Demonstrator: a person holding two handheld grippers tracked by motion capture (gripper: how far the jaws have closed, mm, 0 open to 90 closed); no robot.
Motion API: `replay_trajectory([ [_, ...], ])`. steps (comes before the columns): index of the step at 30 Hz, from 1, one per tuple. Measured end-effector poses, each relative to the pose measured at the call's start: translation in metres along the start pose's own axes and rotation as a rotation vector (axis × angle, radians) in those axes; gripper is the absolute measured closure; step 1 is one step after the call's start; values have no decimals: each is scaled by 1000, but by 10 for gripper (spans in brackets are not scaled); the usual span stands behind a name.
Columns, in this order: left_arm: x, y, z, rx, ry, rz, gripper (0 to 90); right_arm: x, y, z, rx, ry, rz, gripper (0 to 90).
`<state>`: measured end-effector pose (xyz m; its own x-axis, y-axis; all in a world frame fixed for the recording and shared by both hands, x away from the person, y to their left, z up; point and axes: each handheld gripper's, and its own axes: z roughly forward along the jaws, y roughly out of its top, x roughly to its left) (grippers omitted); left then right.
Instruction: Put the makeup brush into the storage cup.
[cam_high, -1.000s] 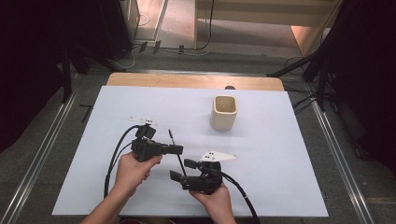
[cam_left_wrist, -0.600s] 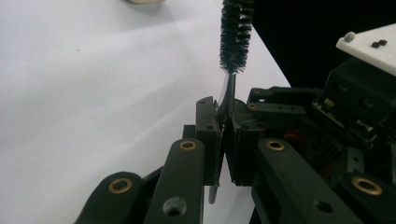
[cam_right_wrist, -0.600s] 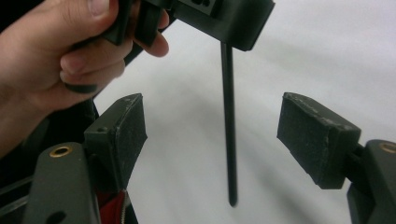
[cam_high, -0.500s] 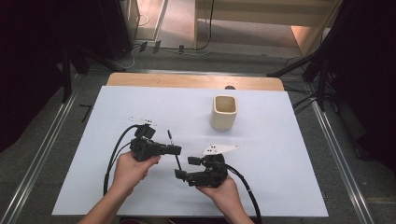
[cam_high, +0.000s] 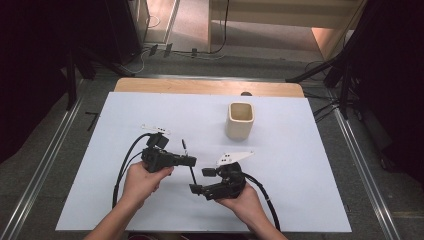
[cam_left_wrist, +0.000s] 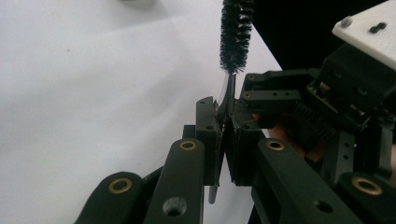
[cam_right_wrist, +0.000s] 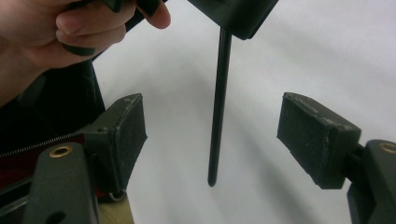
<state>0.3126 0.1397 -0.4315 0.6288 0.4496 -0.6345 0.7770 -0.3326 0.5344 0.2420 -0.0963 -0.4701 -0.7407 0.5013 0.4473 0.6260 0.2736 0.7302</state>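
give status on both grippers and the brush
Left gripper shut on thin black bottle brush. Right gripper open around its handle, not touching. Nothing in the way.

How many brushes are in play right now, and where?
1. The brush is clamped by its handle in the left tool, its lower end hanging between the right tool's open jaws. The cup may hide more.

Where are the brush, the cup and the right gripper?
brush (cam_left_wrist: 236, 32), left gripper view, on the black bristles above the clamped jaws.
cup (cam_high: 240, 121), high view, on its beige front wall.
right gripper (cam_right_wrist: 212, 133), right gripper view, midway between its open pads, by the brush's handle.
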Motion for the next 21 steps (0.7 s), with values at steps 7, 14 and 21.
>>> replay_trajectory([
  [7, 0, 1, 3, 14, -1, 21, 852, -8, 6, -8, 7, 17, -35, 247],
  [14, 0, 1, 3, 43, -18, 62, 852, -9, 5, -16, 0, 70, -55, 246],
  [21, 0, 1, 5, 78, -68, 103, 851, -13, 1, -13, -7, 109, -50, 267],
])
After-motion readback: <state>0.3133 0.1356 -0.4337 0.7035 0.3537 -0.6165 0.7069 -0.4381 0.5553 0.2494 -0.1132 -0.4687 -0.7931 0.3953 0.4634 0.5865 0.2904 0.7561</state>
